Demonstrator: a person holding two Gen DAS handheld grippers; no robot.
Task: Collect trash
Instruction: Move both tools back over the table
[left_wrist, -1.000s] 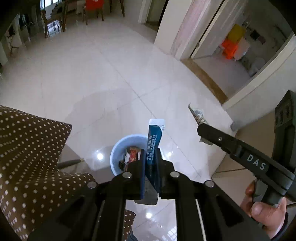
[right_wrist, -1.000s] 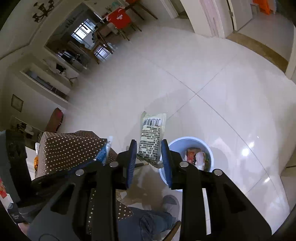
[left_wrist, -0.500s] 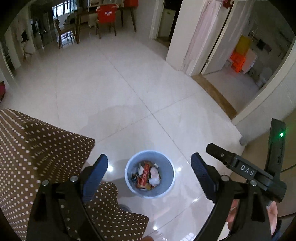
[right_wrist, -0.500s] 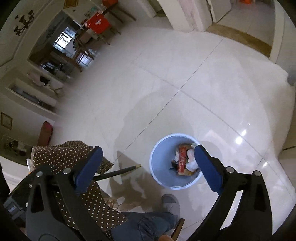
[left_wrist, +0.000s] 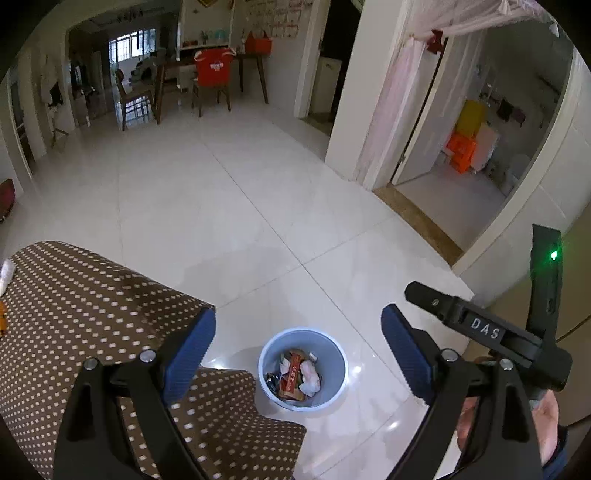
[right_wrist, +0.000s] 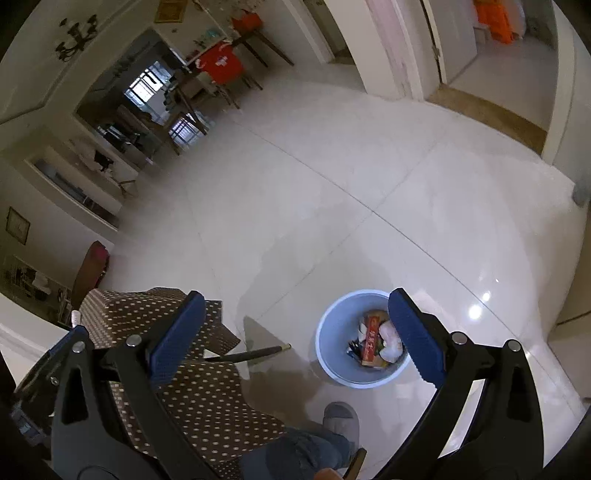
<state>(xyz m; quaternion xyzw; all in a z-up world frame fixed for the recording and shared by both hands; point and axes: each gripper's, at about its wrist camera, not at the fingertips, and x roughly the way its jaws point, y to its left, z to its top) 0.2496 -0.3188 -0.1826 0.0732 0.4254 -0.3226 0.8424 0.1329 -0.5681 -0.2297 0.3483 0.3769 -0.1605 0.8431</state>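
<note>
Trash (left_wrist: 297, 376) in blue bin (left_wrist: 334, 384), below both wide-open empty claws

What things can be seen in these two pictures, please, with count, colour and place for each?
round plastic waste bin: one, pale blue, on the white floor beside the table
trash in the bin: several pieces, red, white and dark, inside the bin
polka-dot tablecloth: one, brown with white dots, lower left, hanging off the table edge
glossy tiled floor: one, white, across the room
chair with red cover: one, far end, at a dark wooden table
slipper: one, grey, on the person's foot near the bin
left hand-held gripper: one, black with blue pads, open, empty
right hand-held gripper: one, black with blue pads, open, empty
</note>
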